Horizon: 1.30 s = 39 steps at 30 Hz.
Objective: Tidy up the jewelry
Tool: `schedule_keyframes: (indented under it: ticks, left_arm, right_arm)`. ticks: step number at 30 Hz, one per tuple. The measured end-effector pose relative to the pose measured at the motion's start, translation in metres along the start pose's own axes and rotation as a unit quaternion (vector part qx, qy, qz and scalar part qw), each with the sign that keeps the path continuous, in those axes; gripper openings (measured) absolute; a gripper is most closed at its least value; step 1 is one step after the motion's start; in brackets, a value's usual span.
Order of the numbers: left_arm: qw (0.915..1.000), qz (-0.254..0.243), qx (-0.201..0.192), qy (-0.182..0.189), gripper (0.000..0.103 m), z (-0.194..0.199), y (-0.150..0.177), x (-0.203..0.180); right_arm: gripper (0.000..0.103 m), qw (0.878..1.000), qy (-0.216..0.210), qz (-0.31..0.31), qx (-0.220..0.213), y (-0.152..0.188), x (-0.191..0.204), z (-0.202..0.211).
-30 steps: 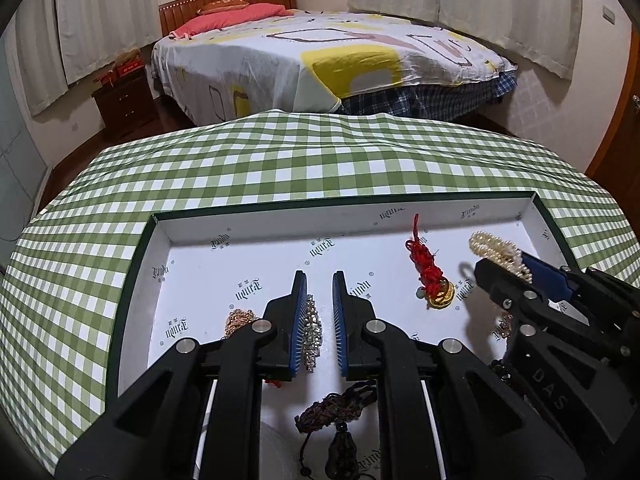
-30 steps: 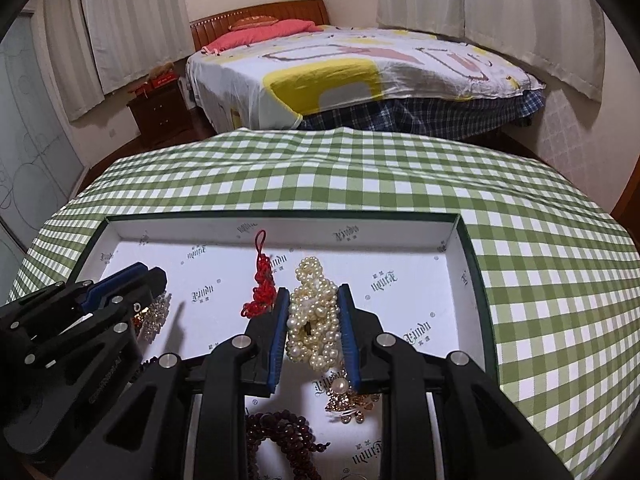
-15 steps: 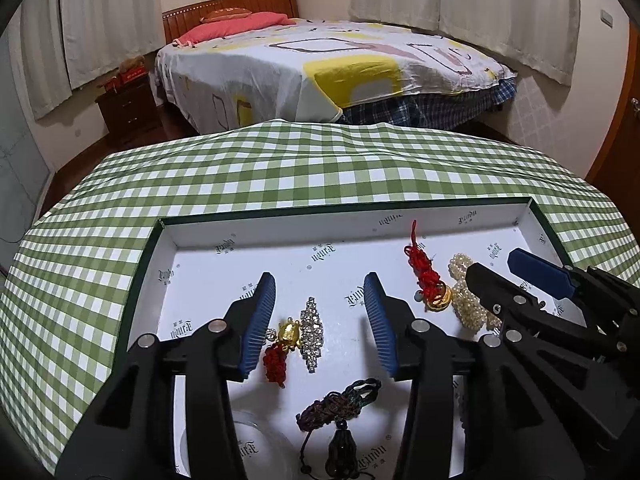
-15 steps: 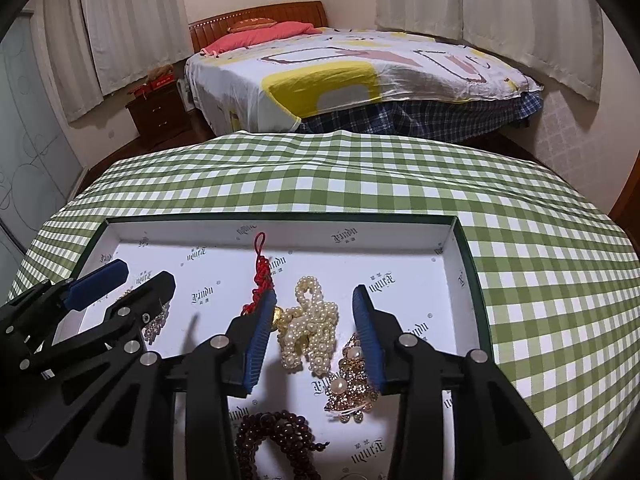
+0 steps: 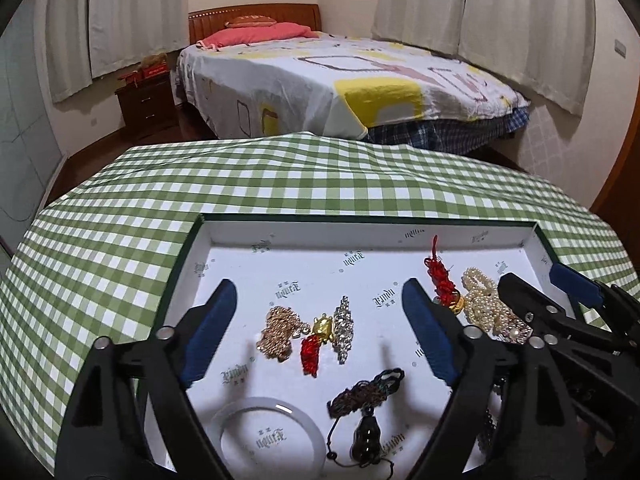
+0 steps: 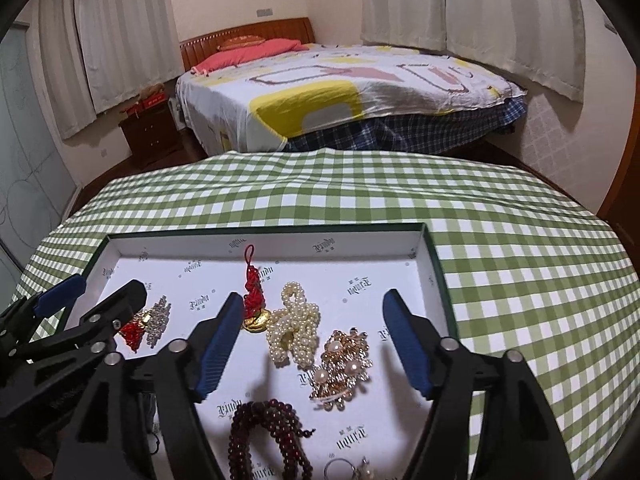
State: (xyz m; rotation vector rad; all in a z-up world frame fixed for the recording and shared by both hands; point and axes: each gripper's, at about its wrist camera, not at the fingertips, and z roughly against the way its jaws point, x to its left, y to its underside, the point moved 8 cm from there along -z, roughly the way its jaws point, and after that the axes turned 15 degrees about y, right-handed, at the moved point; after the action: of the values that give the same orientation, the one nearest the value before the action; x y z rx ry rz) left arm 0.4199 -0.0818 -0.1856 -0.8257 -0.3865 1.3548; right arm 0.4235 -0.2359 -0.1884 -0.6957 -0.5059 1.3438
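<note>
Both grippers have just been opening over the tray (image 5: 372, 227): left gripper (image 5: 318, 320) spread around the brooch (image 5: 343, 329), right gripper (image 6: 312, 330) around the pearls (image 6: 294, 326). Lift clear without snagging.

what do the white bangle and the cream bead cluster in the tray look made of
White bangle: smooth, milky, slightly translucent ring, likely jade-like stone or glass; cannot tell which.
Cream bead cluster: small round glossy cream beads strung in loops, look like pearls, real or imitation.
</note>
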Motion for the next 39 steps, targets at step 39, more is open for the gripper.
schedule_keyframes:
  ticks: [39]
  left_arm:
    - [0.9900, -0.034, -0.136, -0.013, 0.098, 0.276, 0.064, -0.025]
  right_arm:
    - [0.081, 0.990, 0.001, -0.015, -0.139, 0.052, -0.024, 0.247]
